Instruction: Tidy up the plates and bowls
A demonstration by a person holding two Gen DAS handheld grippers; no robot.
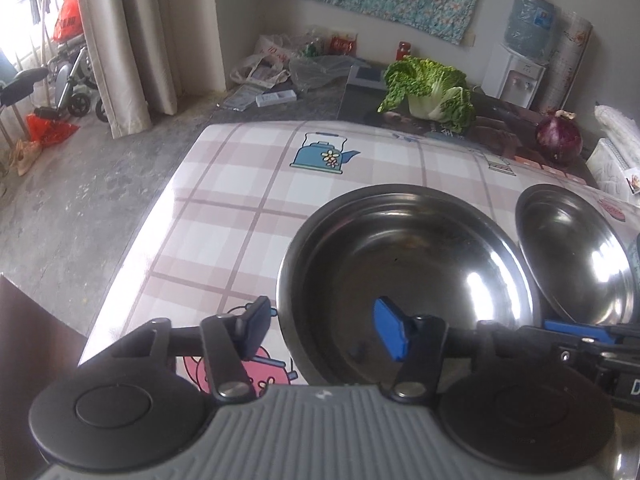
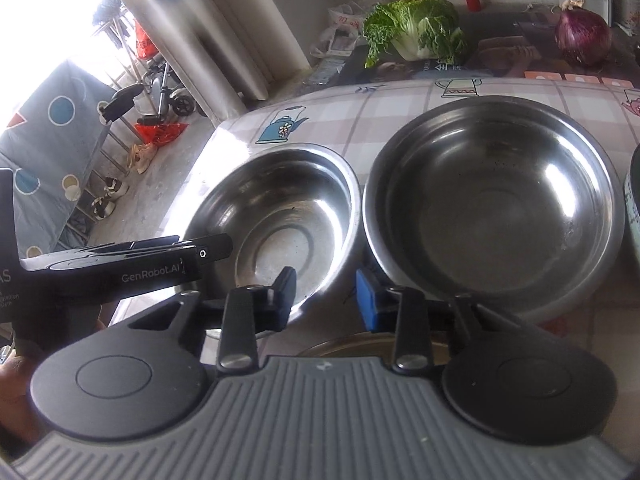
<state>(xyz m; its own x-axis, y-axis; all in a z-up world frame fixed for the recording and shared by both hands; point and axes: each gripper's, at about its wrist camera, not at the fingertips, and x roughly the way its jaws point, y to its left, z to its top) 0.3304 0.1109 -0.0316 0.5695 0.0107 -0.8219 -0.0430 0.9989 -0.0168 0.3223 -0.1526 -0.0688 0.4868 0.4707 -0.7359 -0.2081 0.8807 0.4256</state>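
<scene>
Left gripper (image 1: 326, 330): fingers wide apart, straddling near rim of smaller steel bowl (image 1: 404, 264), nothing clamped. Right gripper (image 2: 326, 302): fingers wide apart, straddling that bowl's right rim (image 2: 280, 216). Larger steel bowl (image 2: 492, 204) just beside, right. Both upright, mouths up. Surface: checked tablecloth (image 1: 240, 208). Beyond: cabbage (image 1: 430, 92), red onion (image 1: 558, 142), curtain (image 1: 120, 40).

Black two-finger left gripper (image 1: 326, 330) on a grey ribbed body, flanked by two round black discs, with silver screws at the base of the black finger links; left pad dark, right pad bright blue. Same build on the right gripper (image 2: 326, 300): grey ribbed housing, black discs, silver screws, dark left pad, blue right pad. White "GenRobot.AI" lettering on the left gripper's black side, seen at the left of the right wrist view.
</scene>
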